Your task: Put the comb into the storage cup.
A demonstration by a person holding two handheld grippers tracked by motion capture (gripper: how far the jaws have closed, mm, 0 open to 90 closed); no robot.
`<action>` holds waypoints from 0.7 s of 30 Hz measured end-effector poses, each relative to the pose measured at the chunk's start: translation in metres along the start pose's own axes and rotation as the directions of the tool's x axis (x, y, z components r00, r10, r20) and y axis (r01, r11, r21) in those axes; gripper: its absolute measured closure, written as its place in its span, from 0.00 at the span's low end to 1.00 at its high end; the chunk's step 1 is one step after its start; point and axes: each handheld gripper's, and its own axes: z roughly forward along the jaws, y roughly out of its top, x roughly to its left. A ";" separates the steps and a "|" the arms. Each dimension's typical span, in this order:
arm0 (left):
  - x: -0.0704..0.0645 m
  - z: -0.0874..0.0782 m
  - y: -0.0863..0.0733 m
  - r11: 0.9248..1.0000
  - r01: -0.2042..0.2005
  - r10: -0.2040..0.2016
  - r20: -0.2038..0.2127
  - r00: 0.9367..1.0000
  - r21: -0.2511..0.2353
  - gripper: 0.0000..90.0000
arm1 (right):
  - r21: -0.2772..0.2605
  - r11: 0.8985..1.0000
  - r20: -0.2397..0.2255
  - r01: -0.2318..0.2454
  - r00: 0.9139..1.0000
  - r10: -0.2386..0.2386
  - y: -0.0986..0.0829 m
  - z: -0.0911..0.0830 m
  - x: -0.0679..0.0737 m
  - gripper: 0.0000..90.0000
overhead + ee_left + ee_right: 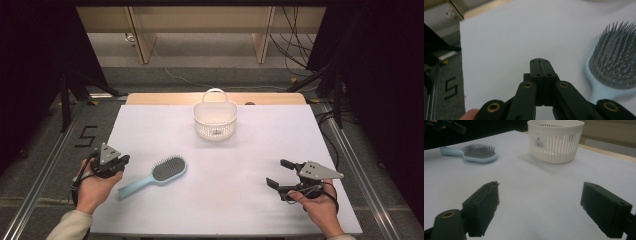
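Nothing is grasped yet: a brush [159,175] lies on the counter [250,200] near left, just right of the left gripper [121,161], whose jaws are clenched empty. Right gripper [279,174], near right, has jaws released; the far basket [215,120] holds no brush, so likely all remains.

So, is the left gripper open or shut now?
Shut: the left gripper has its two black jaws pressed together, with nothing between them.

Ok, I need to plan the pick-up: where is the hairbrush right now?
In the high view the light blue hairbrush lies bristles up on the white table, front left, just right of the left gripper, nearer than the white basket.
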 end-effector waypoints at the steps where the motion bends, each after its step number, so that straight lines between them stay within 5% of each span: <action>1: 0.000 0.002 -0.001 0.999 0.006 -0.007 0.013 1.000 0.037 1.00 | 0.002 1.000 0.001 0.000 1.000 0.000 0.000 0.000 0.000 0.18; 5: 0.000 0.010 -0.006 0.990 0.012 -0.018 0.041 0.999 0.141 1.00 | 0.003 1.000 0.001 0.000 1.000 0.000 0.000 0.000 0.000 0.18; 9: -0.004 0.014 -0.006 0.972 0.002 -0.023 0.087 0.996 0.234 1.00 | 0.006 1.000 0.003 -0.002 1.000 0.002 0.000 0.000 0.000 0.18; 17: -0.010 0.016 -0.006 0.953 -0.010 -0.027 0.118 0.993 0.304 1.00 | 0.007 1.000 0.003 -0.003 1.000 0.003 -0.001 0.001 -0.001 0.18; 21: -0.011 0.017 -0.006 0.949 -0.023 -0.018 0.126 0.992 0.315 1.00 | 0.008 1.000 0.003 -0.005 1.000 0.005 -0.001 0.000 -0.001 0.18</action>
